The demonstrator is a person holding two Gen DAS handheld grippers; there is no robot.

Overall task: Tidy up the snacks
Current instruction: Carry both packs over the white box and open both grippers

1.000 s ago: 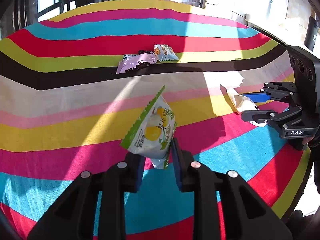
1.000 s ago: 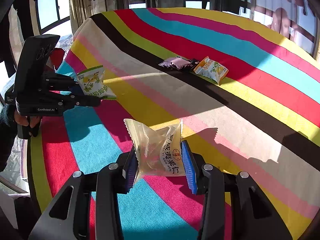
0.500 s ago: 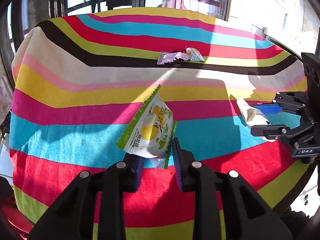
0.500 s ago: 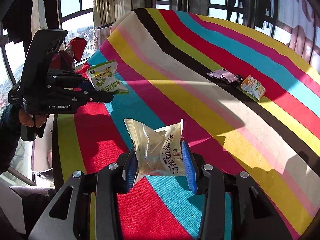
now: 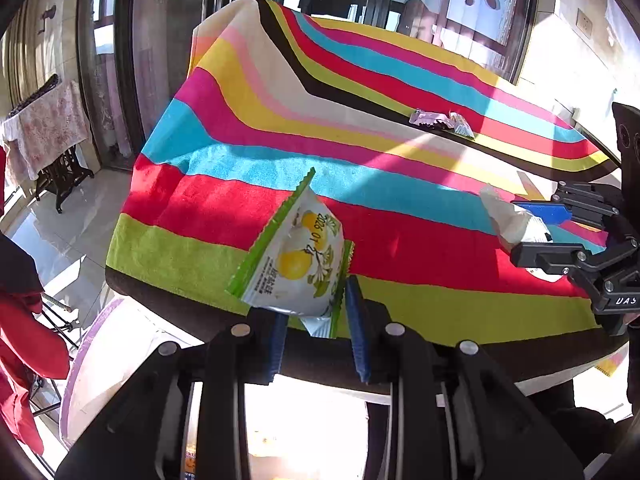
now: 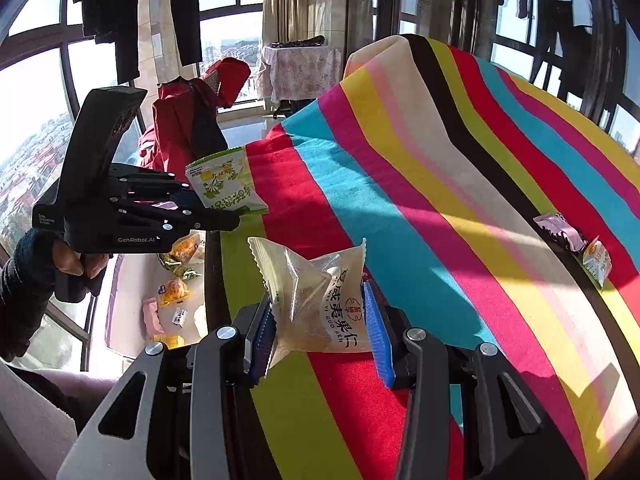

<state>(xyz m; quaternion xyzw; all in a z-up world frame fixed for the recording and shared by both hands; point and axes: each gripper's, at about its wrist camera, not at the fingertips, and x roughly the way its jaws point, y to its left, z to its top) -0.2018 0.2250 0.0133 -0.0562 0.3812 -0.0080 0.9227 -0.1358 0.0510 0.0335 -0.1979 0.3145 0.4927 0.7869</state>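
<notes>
From the left wrist camera, the left gripper (image 5: 316,328) clamps a green-edged lemon snack packet (image 5: 294,262) above the near edge of the striped tablecloth (image 5: 400,208); two more packets (image 5: 440,122) lie far across the cloth. From the right wrist camera, the right gripper (image 6: 320,332) pinches a clear nut snack packet (image 6: 316,300) over the cloth's edge, while a bin of snacks (image 6: 132,280) sits below beside the table.
</notes>
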